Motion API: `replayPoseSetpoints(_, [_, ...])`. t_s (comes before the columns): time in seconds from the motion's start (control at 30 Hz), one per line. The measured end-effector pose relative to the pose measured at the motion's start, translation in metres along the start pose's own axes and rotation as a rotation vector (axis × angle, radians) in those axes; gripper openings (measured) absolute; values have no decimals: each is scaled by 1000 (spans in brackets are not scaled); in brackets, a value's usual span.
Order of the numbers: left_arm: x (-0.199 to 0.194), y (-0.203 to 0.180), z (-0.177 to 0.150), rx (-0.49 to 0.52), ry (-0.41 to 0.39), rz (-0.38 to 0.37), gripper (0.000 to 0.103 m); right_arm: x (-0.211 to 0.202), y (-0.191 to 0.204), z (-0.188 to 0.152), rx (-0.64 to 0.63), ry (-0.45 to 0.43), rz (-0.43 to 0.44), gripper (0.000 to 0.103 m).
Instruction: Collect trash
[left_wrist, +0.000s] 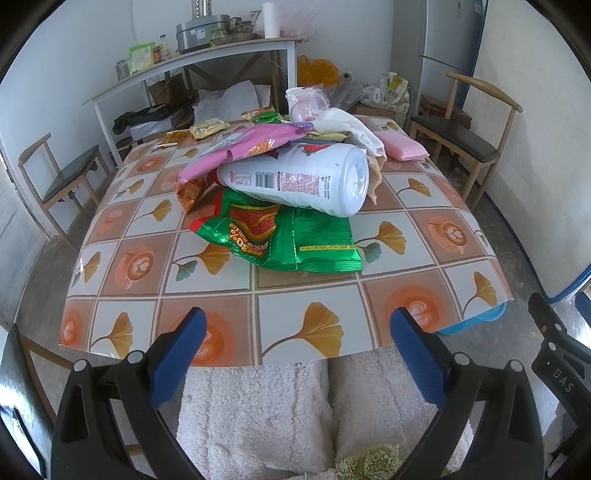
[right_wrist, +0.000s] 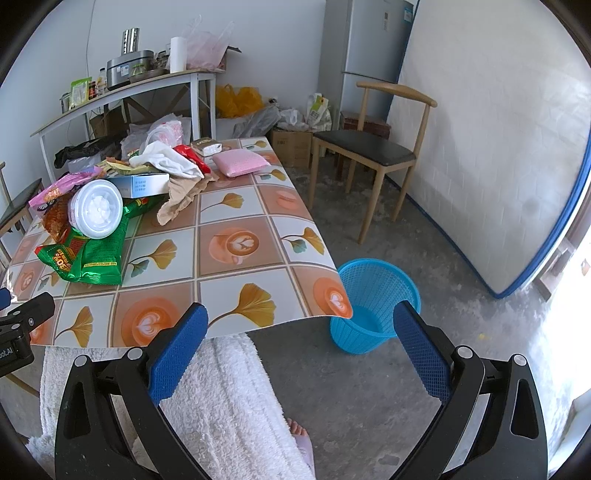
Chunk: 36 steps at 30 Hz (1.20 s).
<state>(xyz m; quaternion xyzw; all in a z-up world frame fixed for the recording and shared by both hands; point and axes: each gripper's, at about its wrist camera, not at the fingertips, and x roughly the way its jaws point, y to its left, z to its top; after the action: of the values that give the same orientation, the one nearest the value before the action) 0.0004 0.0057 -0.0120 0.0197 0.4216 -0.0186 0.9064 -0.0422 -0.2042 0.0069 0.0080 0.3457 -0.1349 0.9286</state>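
A heap of trash lies on the patterned table. A white plastic bottle rests on its side on a green snack bag, with a pink bag draped over it. Crumpled white paper, a box and tan paper lie behind. A blue mesh bin stands on the floor by the table's near right corner. My left gripper hangs open at the table's near edge, empty. My right gripper is open and empty, between table corner and bin.
A pink packet lies at the table's far right. Wooden chairs stand left and right. A white side table with kitchenware is behind, a fridge beyond. A person's fluffy white clothing is below.
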Motion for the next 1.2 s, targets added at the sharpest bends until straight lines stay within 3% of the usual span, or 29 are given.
replayPoseSetpoints(0.7, [11,11,10,-1,5,-16,97,6,-1,15,46,-11,-41,96])
replayPoseSetpoints(0.8, [10,19,16,8,-40,-68,97,6,2,25,55,-37,-19,96])
replayPoseSetpoints(0.93, [-2,33,22,67,-201,-82,97,10,10,42,36,-73,62,96])
replayPoseSetpoints(1.03, [-5,41,23,138,-300,-21,97,17,19,56,6,-86,86,96])
replayPoseSetpoints(1.2, [8,46,31,346,-422,222,97,30,32,76,-30,-83,130,96])
